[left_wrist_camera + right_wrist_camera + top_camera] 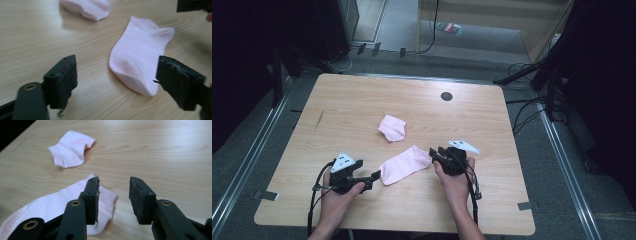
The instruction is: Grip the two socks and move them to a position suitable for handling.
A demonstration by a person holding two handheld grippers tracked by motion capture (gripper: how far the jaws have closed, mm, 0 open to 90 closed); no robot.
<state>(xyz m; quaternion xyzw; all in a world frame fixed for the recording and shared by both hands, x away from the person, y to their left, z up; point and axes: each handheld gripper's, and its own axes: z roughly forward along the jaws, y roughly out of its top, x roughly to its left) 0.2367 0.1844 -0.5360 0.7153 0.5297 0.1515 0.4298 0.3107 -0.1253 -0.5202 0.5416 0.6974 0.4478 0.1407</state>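
Both sets of jaws gape, empty, at either end of the flat pink sock (404, 164). Best for the left gripper (373, 177) to pinch the toe and the right gripper (435, 155) the cuff, low against the desk (362, 105).

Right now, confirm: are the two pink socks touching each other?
No. Bare wood separates the folded sock from the flat sock.

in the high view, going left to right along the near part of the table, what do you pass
left gripper → flat pink sock → right gripper. The folded pink sock lies farther back on the table, so it is left out of this row.
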